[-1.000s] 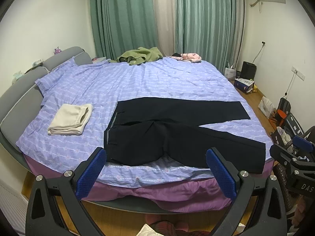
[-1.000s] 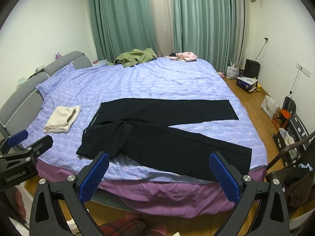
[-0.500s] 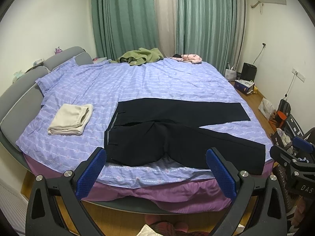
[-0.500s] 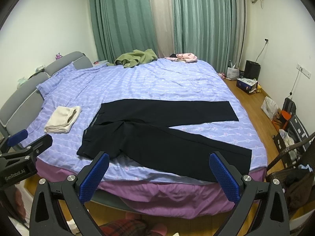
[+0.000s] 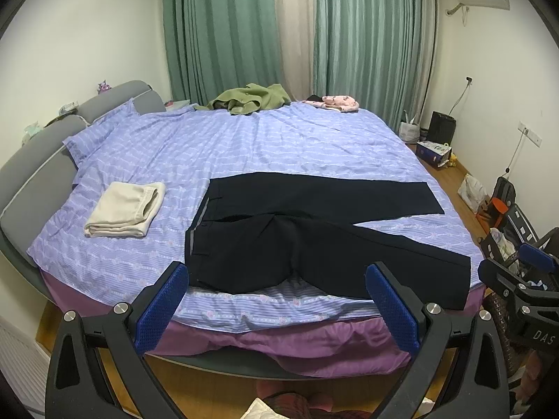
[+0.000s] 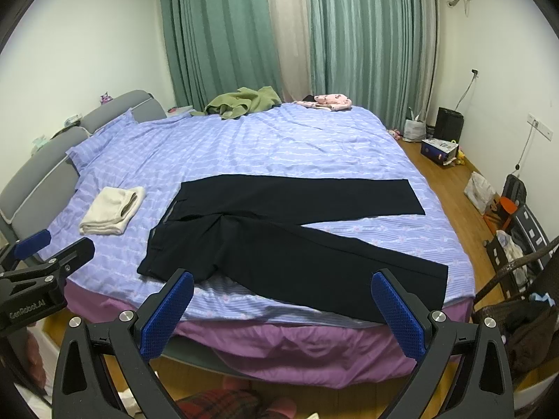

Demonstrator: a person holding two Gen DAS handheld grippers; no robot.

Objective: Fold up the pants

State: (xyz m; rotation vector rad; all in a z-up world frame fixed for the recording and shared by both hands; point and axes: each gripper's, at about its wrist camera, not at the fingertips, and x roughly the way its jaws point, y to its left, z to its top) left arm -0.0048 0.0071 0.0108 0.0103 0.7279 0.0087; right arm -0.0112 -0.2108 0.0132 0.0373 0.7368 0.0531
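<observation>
Across the purple-sheeted bed [image 5: 279, 146] black pants [image 5: 314, 237] lie spread flat near the edge, legs splayed ready for folding, while left claw [image 5: 277, 300] and right claw [image 6: 281, 305] hover wide open, empty.

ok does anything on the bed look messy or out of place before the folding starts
Mostly tidy. The black pants lie flat but splayed, legs apart, and the nearer leg's cuff reaches the mattress edge. At the far side an olive green garment sits crumpled, with a pink one beside it. The cream garment is already folded.
</observation>
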